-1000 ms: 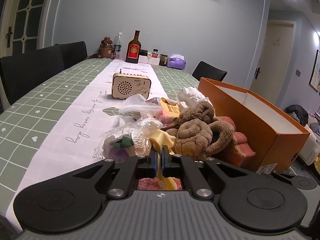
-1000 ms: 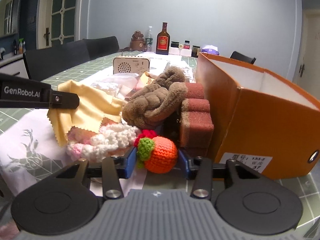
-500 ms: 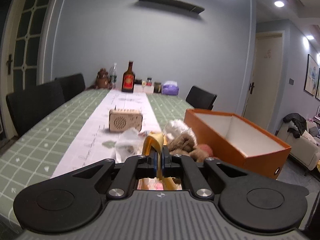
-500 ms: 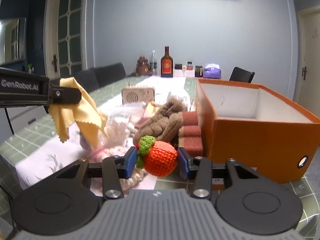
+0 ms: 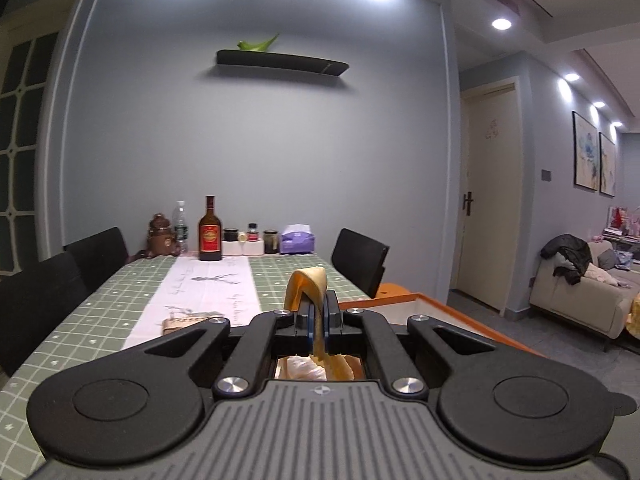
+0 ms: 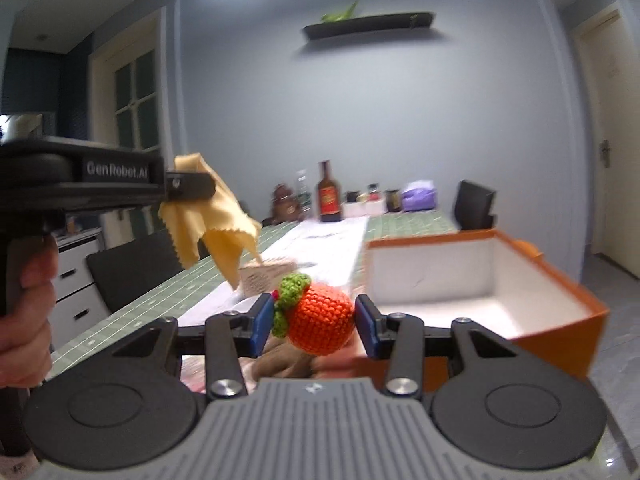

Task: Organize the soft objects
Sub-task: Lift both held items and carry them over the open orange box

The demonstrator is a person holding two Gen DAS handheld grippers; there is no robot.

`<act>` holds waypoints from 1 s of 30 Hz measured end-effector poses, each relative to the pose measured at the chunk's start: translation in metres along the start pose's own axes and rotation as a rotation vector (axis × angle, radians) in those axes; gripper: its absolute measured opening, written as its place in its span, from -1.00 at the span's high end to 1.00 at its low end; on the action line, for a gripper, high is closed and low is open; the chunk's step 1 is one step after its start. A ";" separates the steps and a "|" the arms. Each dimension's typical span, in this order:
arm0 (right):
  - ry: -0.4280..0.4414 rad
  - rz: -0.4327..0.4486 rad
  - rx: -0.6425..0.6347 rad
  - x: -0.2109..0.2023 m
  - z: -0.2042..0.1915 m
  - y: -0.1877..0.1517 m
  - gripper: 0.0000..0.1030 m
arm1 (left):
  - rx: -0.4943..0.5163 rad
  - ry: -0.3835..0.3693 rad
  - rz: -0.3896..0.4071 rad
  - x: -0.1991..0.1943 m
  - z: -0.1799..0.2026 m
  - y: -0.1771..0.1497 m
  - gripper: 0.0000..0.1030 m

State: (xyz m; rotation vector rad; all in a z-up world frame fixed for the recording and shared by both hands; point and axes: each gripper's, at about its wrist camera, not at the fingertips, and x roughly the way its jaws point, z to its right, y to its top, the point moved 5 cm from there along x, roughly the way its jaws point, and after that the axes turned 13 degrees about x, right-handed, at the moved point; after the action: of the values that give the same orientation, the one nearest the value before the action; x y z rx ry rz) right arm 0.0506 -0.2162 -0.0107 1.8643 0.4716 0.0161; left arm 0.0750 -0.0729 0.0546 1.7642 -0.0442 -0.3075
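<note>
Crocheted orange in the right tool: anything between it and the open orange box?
Nothing visible. The crocheted orange is clamped in the right tool, lifted, with the orange box open and apparently empty just beyond it to the right.

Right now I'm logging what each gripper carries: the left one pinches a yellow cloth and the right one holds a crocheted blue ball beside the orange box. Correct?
Nearly. The ball is orange with a green top, not blue; the right wrist view shows the crocheted ball between the right gripper pads. The left gripper does pinch the yellow cloth, near the orange box.
</note>
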 end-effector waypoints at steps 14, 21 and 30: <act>-0.203 0.019 0.129 0.024 0.091 0.026 0.14 | -0.045 -0.287 -0.134 0.081 0.060 -0.016 0.91; -0.219 -0.019 0.138 0.044 0.110 0.024 0.14 | -0.066 -0.334 -0.248 0.105 0.071 -0.042 0.91; -0.233 -0.053 0.153 0.056 0.117 0.023 0.14 | -0.097 -0.348 -0.368 0.121 0.074 -0.064 0.54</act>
State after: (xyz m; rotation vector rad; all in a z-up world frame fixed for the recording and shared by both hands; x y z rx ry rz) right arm 0.1375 -0.3099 -0.0424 1.9728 0.3678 -0.2768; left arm 0.1656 -0.1538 -0.0431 1.6001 0.0469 -0.8680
